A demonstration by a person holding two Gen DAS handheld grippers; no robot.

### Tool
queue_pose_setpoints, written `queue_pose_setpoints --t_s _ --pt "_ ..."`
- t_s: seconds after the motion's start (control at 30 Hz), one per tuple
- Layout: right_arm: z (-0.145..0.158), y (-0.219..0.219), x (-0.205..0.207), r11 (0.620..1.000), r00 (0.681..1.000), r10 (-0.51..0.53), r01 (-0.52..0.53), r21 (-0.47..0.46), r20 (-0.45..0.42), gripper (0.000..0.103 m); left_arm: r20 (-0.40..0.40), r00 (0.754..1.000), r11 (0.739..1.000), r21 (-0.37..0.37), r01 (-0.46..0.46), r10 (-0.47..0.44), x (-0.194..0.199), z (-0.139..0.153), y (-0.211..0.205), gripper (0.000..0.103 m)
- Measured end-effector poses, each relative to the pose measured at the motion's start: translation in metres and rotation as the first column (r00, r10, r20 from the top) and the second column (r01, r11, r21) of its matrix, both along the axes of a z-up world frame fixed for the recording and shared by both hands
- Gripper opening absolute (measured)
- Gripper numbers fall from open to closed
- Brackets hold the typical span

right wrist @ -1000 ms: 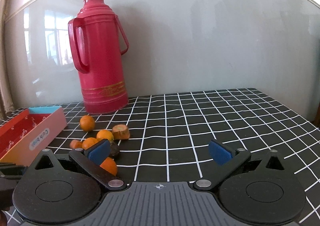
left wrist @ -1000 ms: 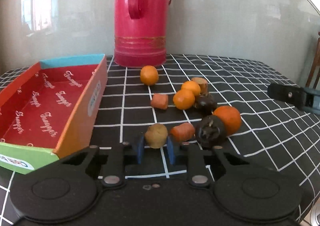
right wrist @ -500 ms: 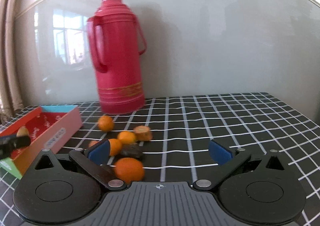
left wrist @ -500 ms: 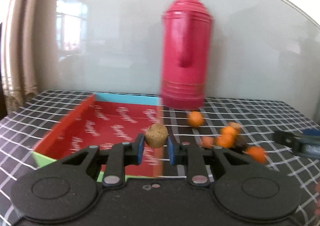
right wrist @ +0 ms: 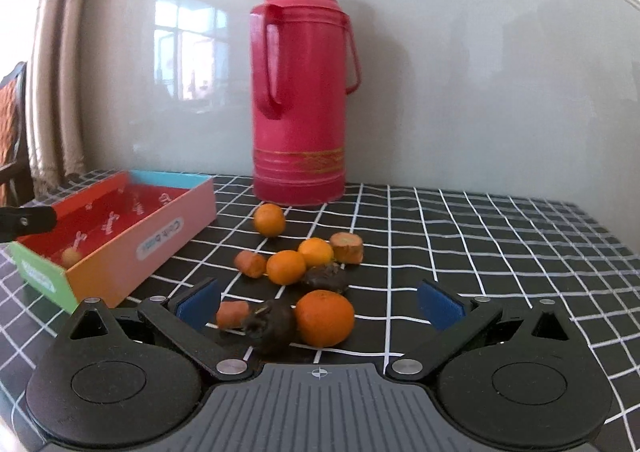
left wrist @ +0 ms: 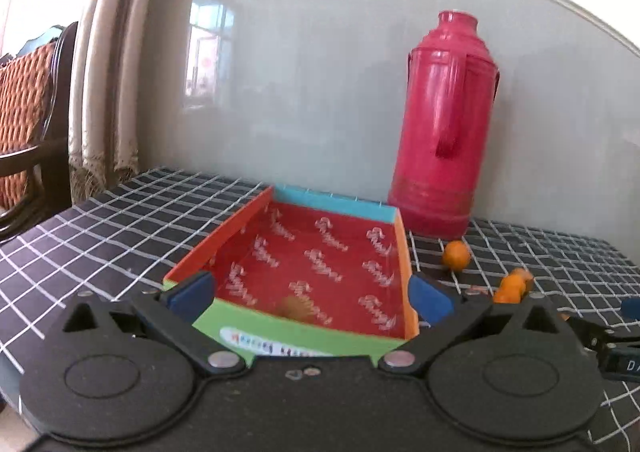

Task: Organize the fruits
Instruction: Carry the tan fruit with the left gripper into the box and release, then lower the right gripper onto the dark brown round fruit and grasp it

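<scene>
We hold the left hand-held gripper (left wrist: 310,294) spread empty over the red box (left wrist: 402,236), brown fruit (left wrist: 295,307) inside; next, the right hand-held gripper (right wrist: 320,302) (also spread) should straddle one orange (right wrist: 325,317) squarely.

A table with a black cloth (right wrist: 500,252) with white squares holds a red box (right wrist: 168,236), a tall red flask (right wrist: 300,92), some oranges (right wrist: 325,317), carrot bits (right wrist: 250,263) and two dark fruits (right wrist: 273,325). The fruits lie close together beside the box.
</scene>
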State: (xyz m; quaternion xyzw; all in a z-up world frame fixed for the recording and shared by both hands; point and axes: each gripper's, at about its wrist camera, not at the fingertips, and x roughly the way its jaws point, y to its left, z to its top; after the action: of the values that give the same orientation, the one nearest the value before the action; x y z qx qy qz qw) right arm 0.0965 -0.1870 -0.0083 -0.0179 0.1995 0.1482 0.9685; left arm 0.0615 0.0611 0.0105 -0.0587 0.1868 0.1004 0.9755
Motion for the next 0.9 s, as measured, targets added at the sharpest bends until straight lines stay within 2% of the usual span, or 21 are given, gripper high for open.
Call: queue_pose_setpoints --t_s 0.23,0.37,0.43,0.53,0.63,0.73,0.9 --pt "-0.006 0.008 -0.005 0.998 1.0 -0.018 0.017 -0.065 -0.011 0.103 0.03 0.996 0.996 0.023 -0.088 0.087 -0.025 -0.004 0.002 0.097" --pt "-0.009 0.003 -0.006 0.998 0.998 -0.06 0.06 0.006 -0.021 0.103 0.043 0.994 0.995 0.028 -0.1 0.099 -0.034 -0.005 0.002 0.097" --pt "-0.008 0.004 -0.007 0.997 0.997 -0.079 0.079 -0.006 -0.014 0.103 0.032 0.997 0.997 0.012 -0.076 0.075 -0.033 -0.003 0.003 0.097" --pt "-0.009 0.008 -0.007 0.999 0.998 -0.048 0.047 -0.017 -0.051 0.103 0.034 0.998 0.999 0.01 -0.045 0.045 -0.031 0.0 0.003 0.097" --pt "-0.01 0.015 -0.009 0.998 0.999 -0.034 0.032 -0.057 -0.04 0.103 0.041 0.999 0.999 0.016 -0.033 0.032 -0.031 0.001 0.002 0.097" --pt "-0.014 0.024 -0.009 0.995 0.999 -0.02 0.016 -0.103 -0.04 0.103 0.019 0.999 0.999 -0.024 -0.026 0.027 -0.029 0.0 0.007 0.097" --pt "-0.02 0.035 -0.005 0.995 0.998 0.003 -0.009 -0.095 -0.067 0.103 0.032 0.999 0.998 -0.066 -0.016 0.018 -0.031 -0.002 0.017 0.097"
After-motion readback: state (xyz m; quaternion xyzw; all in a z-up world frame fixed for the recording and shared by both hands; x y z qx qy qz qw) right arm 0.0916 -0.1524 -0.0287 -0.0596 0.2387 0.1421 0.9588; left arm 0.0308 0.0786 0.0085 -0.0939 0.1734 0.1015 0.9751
